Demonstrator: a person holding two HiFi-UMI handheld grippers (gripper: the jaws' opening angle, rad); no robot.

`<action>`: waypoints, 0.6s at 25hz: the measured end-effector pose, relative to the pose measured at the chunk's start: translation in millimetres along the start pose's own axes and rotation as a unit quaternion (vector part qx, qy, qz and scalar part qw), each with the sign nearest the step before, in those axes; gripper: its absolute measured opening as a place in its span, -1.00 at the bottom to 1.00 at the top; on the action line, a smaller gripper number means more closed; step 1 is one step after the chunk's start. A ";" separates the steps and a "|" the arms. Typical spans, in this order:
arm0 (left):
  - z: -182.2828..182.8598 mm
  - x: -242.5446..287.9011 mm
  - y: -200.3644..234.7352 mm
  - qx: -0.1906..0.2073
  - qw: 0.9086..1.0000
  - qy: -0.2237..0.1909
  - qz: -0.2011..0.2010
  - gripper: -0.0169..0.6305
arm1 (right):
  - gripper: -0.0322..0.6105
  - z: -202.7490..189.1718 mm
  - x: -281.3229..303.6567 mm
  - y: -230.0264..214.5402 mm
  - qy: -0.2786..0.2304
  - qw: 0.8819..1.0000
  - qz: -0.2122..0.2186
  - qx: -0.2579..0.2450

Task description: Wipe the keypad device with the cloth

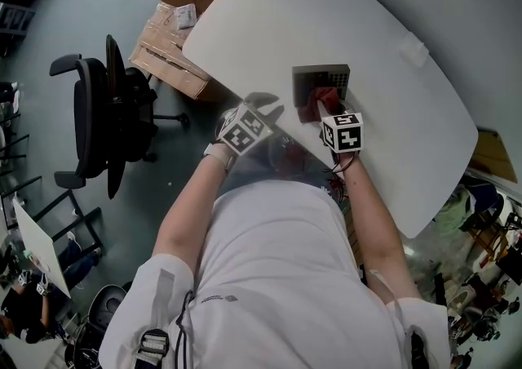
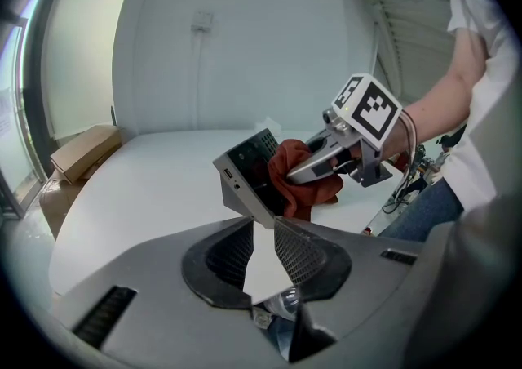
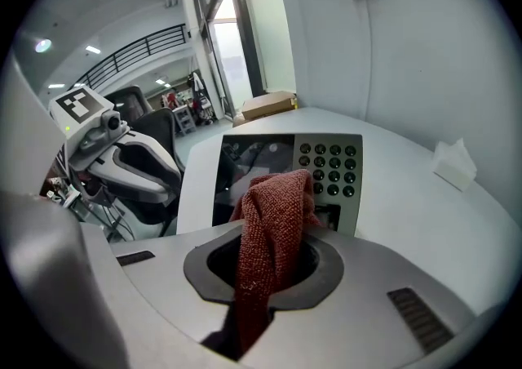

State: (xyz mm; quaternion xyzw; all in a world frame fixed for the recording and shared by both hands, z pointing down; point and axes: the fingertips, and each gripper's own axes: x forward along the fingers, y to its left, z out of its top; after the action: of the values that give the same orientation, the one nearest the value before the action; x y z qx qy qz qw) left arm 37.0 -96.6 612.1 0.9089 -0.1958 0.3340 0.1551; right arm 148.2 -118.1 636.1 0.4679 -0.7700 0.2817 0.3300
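Note:
The grey keypad device [image 1: 322, 77] [image 2: 245, 165] [image 3: 330, 167] stands tilted near the front edge of the white table [image 1: 326, 16]. My right gripper [image 1: 330, 110] [image 3: 273, 230] [image 2: 314, 165] is shut on a red cloth [image 1: 325, 98] [image 3: 273, 204] [image 2: 289, 175], which lies against the device's dark screen, left of the round keys. From the left, my left gripper [image 1: 269, 110] [image 2: 263, 227] [image 3: 122, 159] has its jaw tips closed in on the device's lower near corner.
A black office chair [image 1: 102, 114] stands on the floor to the left. Cardboard boxes [image 1: 175, 41] [image 2: 81, 151] lie past the table's left end. A small white object [image 1: 414, 53] [image 3: 453, 163] sits on the table far right.

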 end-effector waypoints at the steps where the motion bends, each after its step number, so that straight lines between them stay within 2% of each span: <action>1: -0.3 0.0 -0.4 0.000 1.000 0.000 0.000 -0.75 | -0.73 -5.1 0.9 0.5 0.005 1.000 0.001 0.002; 15: -7.3 -4.5 -4.9 -0.001 1.000 0.005 -0.003 -0.75 | -0.73 -47.6 3.1 3.6 0.049 0.999 0.001 0.022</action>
State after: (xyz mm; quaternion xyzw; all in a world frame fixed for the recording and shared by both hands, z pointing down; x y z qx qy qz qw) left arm 32.1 -88.2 613.7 0.9076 -0.1923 0.3380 0.1583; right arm 155.5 -83.0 667.8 0.4596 -0.7472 0.3214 0.3565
